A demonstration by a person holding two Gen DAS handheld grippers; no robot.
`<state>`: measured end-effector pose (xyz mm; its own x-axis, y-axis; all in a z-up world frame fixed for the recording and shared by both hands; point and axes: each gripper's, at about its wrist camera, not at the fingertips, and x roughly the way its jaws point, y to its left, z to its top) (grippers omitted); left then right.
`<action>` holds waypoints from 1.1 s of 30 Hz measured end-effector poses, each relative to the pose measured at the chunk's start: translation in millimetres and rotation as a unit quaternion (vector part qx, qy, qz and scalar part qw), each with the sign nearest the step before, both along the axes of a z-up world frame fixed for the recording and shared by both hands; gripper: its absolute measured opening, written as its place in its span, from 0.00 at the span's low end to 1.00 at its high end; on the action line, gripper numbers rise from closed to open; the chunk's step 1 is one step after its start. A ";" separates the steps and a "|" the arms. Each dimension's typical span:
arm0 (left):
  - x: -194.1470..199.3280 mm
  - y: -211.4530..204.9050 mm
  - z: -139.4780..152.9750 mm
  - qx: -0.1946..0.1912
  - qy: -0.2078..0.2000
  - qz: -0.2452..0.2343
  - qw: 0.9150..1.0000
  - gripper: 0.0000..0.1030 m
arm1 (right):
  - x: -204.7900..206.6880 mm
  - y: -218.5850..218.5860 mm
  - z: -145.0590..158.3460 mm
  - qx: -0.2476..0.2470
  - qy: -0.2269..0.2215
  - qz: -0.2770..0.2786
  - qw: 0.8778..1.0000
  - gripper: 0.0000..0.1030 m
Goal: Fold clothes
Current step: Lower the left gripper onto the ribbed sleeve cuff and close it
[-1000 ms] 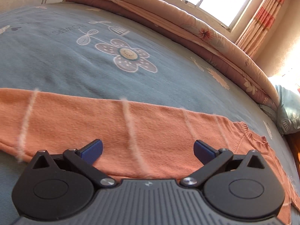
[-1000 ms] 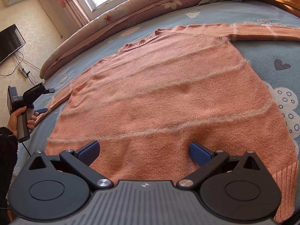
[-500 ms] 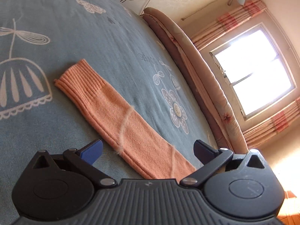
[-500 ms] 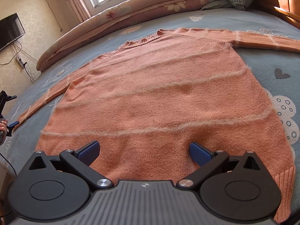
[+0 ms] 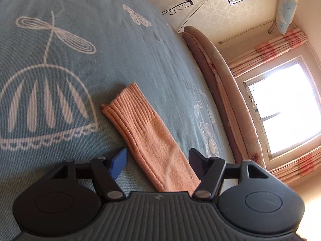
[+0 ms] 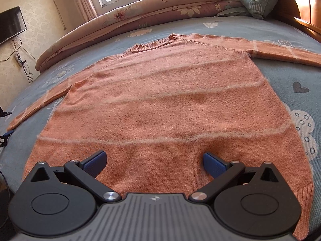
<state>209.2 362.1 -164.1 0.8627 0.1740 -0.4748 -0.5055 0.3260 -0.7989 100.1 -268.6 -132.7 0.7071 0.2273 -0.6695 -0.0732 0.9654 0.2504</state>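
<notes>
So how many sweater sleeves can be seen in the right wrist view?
2. One sleeve stretches toward the left edge of the bed, the other runs off the picture's right side, so its cuff is hidden. Both lie flat on the blue bedspread.

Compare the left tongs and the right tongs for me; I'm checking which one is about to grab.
The left tongs have just been closing, with the sweater's sleeve running between their jaws but not yet pinched; the right tongs stand wider. The left tongs sit over the narrow sleeve near its ribbed cuff; the right tongs hover over the sweater body near the hem. Both have blue pads and neither grips fabric.
</notes>
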 end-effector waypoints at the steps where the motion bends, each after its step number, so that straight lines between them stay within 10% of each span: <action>1: 3.0 1.6 -0.6 0.000 -0.001 0.001 1.000 0.65 | -0.1 1.9 -0.6 -0.008 -0.002 0.001 1.000 1.00; 14: 3.8 -9.4 -10.2 -0.057 -0.056 -0.010 0.997 0.67 | 0.0 14.3 -5.0 -0.055 -0.016 0.003 0.998 1.00; 33: 19.2 -3.0 -13.5 -0.027 -0.079 0.059 0.995 0.67 | -1.1 20.8 -7.6 -0.082 -0.021 0.008 0.996 1.00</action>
<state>228.4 359.1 -177.6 0.9022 0.2564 -0.3468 -0.4048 0.2256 -0.8861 99.0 -247.8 -140.2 0.7326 0.1292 -0.6683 -0.0966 0.9916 0.0859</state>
